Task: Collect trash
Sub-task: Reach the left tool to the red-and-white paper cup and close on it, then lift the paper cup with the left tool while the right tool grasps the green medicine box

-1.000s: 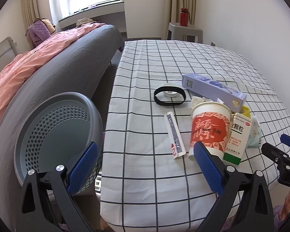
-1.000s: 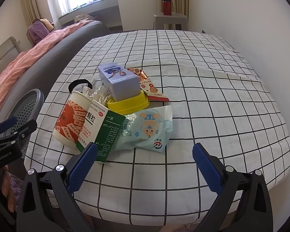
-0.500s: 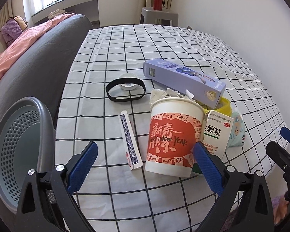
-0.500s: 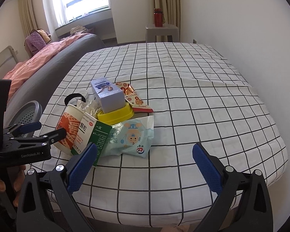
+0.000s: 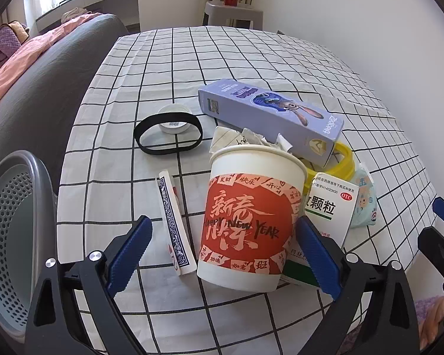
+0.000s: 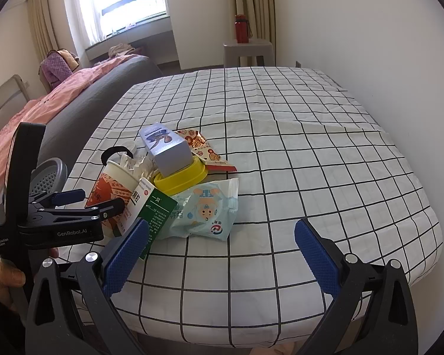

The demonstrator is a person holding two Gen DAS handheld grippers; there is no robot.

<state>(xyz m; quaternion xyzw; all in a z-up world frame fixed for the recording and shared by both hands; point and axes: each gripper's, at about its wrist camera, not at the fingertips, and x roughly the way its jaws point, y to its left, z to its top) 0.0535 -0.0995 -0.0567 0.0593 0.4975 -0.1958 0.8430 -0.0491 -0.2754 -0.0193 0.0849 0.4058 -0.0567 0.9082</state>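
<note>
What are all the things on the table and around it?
paper cup: 1, white and red, near table edge, upright
medicine box: 1, white and green, right of cup
purple box: 1, resting on yellow ring
yellow ring: 1, behind medicine box
wipes packet: 1, pale blue, right of medicine box
snack wrapper: 1, red and white, behind purple box
card pack: 1, blue and white, left of cup
black band: 1, around white cap
white cap: 1
basket: 1, grey, left of table
bottle: 1, red, on far stool
left gripper: open, either side of cup
right gripper: open, empty
</note>
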